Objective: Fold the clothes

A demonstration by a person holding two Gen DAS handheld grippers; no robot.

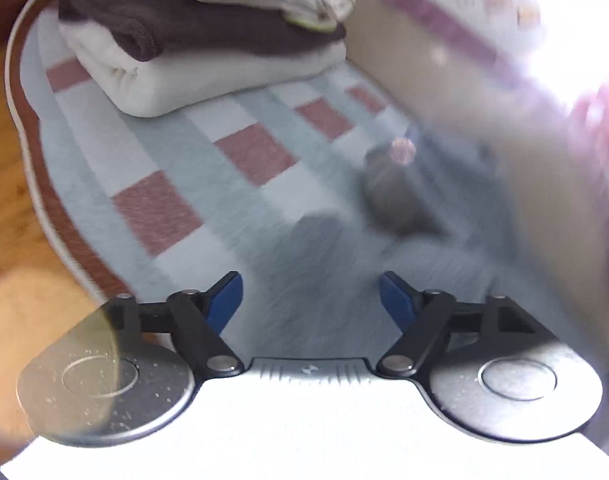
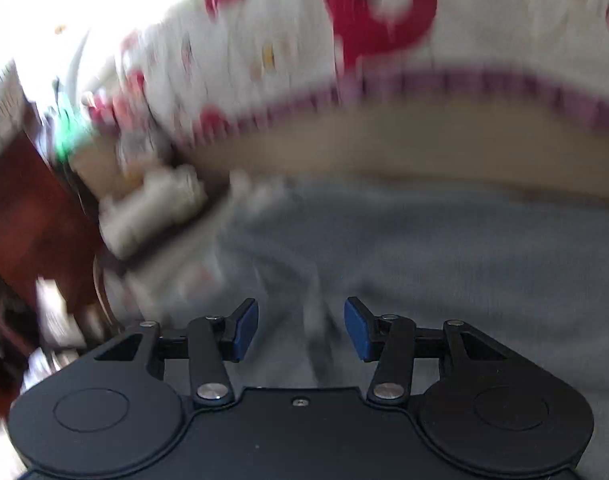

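A stack of folded clothes sits at the far end of a checked rug: a white piece at the bottom, a dark brown one in the middle, a cream one on top. My left gripper hangs open over the rug, its blue pads wide apart and empty. To its right lies a blurred grey lump; I cannot tell what it is. My right gripper is open too, with nothing between its pads, above blurred grey-blue fabric. The blurred pale stack of clothes shows at the left.
A bed with white bedding with red patterns and a beige side panel runs along the far side of the rug. Wooden floor borders the rug on the left. Dark red-brown furniture stands at the left.
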